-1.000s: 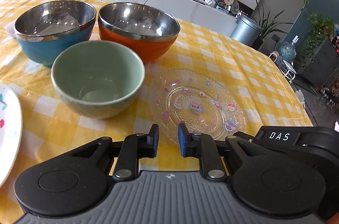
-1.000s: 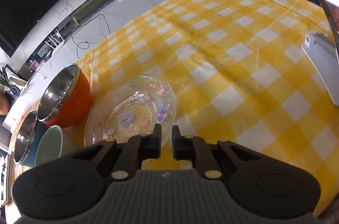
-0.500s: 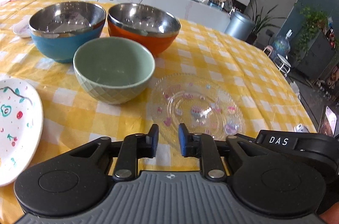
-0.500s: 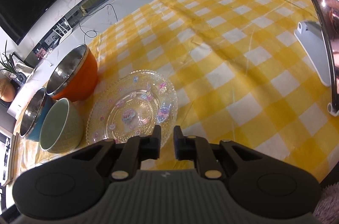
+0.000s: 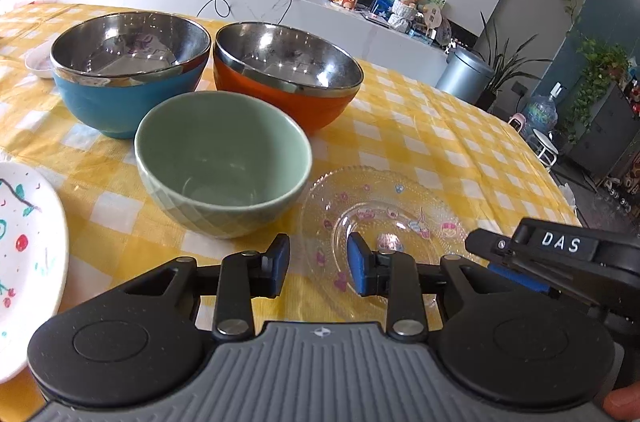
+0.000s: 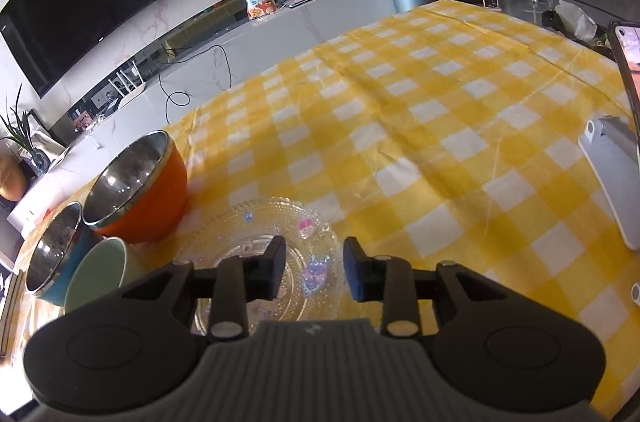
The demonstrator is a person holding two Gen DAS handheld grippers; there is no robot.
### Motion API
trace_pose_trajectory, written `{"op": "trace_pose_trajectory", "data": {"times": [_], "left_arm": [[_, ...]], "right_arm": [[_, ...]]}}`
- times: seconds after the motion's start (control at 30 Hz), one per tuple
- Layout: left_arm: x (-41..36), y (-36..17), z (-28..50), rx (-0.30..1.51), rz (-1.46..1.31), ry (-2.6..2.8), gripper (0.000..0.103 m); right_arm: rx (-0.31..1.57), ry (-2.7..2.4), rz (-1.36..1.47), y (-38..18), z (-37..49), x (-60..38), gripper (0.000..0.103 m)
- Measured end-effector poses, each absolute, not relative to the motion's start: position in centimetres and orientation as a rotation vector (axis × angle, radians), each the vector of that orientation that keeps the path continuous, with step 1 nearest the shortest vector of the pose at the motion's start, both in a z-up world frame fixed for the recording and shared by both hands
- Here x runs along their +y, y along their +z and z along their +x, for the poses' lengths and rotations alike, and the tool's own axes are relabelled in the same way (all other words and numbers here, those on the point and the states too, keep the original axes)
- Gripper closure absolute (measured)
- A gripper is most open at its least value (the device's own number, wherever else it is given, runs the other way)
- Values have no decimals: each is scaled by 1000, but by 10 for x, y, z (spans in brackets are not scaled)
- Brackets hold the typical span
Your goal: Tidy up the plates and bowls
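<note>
1. A bench [image 5: 420, 126] covered in a yellow and white checked cloth holds several dishes.
2. A clear glass plate [image 5: 384, 210] with small cartoon prints lies flat on the cloth at the near edge, directly ahead of both tools.
3. The left tool [image 5: 319, 264] hangs above the plate's near left rim. Its jaws are partly spread and opening, gripping nothing.
4. The right tool [image 6: 315, 268] hangs over the same plate [image 6: 256, 234] from the other side. Its jaws are also partly spread and opening, with nothing pinched.
5. A pale green bowl [image 5: 223, 162] sits upright just left of the plate.
6. Behind it stand a blue bowl [image 5: 130, 74] and an orange bowl [image 5: 287, 74], side by side, both with shiny steel insides.
7. A white painted plate [image 5: 28, 254] lies at the far left edge.
8. A phone on a grey stand [image 6: 612, 178] sits at the right side of the bench.
</note>
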State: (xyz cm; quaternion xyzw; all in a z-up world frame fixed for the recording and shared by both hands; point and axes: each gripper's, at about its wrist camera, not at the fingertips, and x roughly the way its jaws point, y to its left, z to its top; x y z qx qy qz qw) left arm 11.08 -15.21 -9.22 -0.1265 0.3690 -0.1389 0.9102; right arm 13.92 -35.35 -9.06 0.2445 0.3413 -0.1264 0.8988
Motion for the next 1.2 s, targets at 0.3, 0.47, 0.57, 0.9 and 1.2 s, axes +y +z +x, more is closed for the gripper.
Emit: {"op": "trace_pose_trajectory", "data": {"times": [0.3,0.47,0.57,0.9,1.2], "left_arm": [[-152,-99,120,762,-273,-293,68],[-153,-101,122,757,-270,-303,68],[-154,-101,124,759,-265,-306,74],[-151,-97,118,756,-251,-293,80],[-141,-84,106,769,-252,-291,80]], "right_arm": [[745,-281,577,-107,146,-362,76],[741,-284,579,-109,147,-360,84],[745,-285,581,-109,147,-359,90],[774,-289,614,-106,145,-362,92],[828,-267,643,-99,128,-358,93]]}}
